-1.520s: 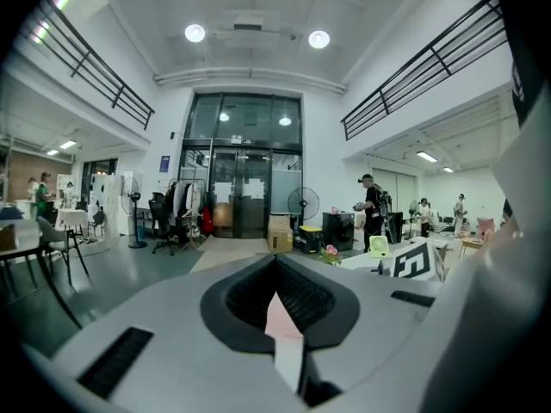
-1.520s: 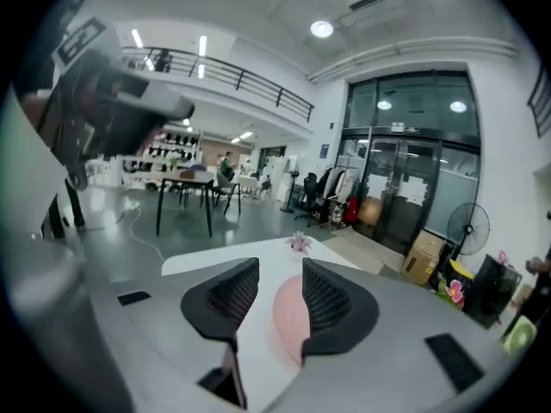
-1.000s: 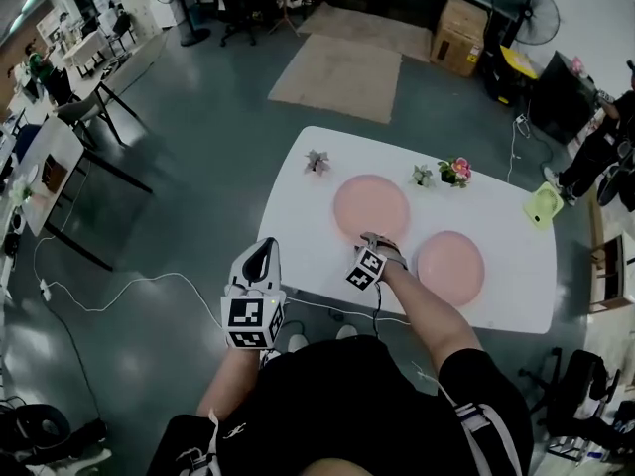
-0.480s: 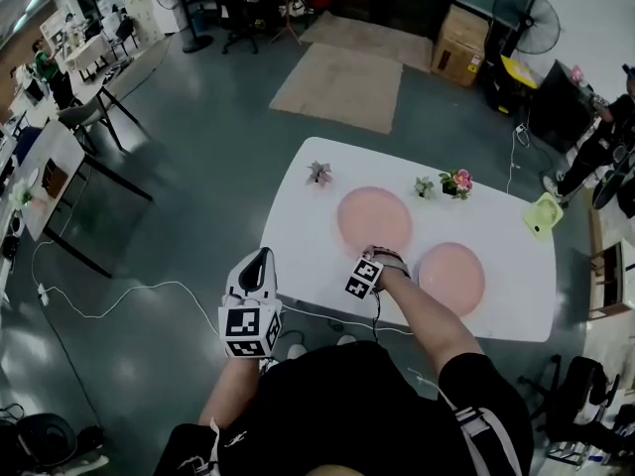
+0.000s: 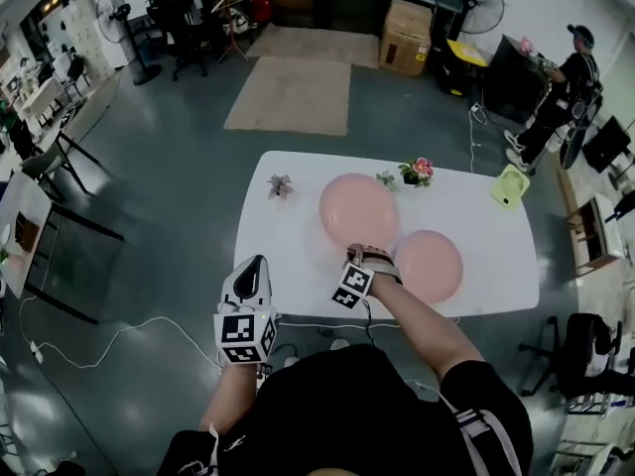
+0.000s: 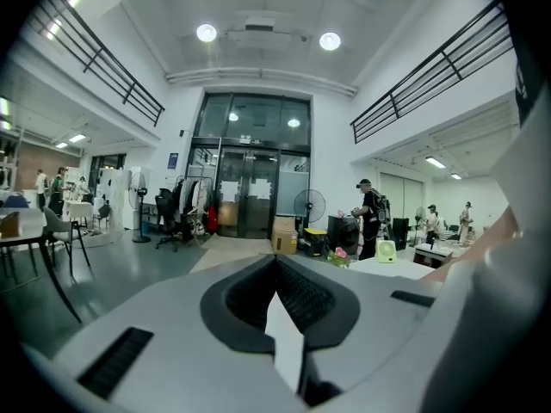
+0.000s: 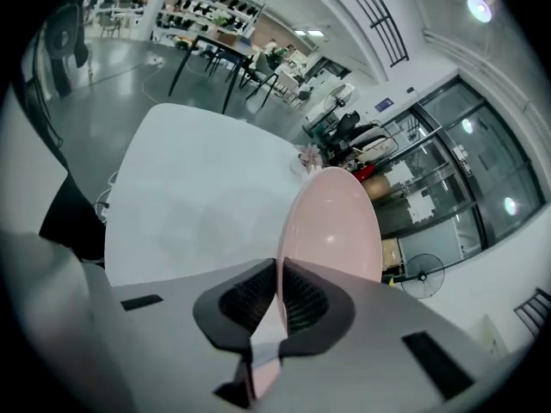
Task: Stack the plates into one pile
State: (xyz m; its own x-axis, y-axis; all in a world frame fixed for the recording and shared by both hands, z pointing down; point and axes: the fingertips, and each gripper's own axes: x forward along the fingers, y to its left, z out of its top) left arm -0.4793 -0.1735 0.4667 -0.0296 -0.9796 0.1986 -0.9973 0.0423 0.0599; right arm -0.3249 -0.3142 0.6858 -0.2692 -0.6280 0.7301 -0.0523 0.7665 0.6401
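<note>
Two pink plates lie on the white table (image 5: 288,246): the left plate (image 5: 357,208) and the right plate (image 5: 431,266). My right gripper (image 5: 363,250) is at the near rim of the left plate. Its jaws have just been closing and now pinch that rim. In the right gripper view the plate (image 7: 334,218) stands out from the right gripper (image 7: 278,269), its near side raised off the table (image 7: 189,205). My left gripper (image 5: 257,264) hangs off the table's near left corner. In its own view the left gripper (image 6: 275,265) is shut on nothing.
Small flower pots (image 5: 281,184) (image 5: 417,171) stand along the table's far edge, and a green desk fan (image 5: 507,186) stands at its far right corner. A person (image 5: 561,92) stands at the back right. A cable (image 5: 129,330) runs over the floor at the left.
My right gripper has shut on the left plate's near rim and risen with it. The left gripper has shifted slightly and stays shut. The head view has swung.
</note>
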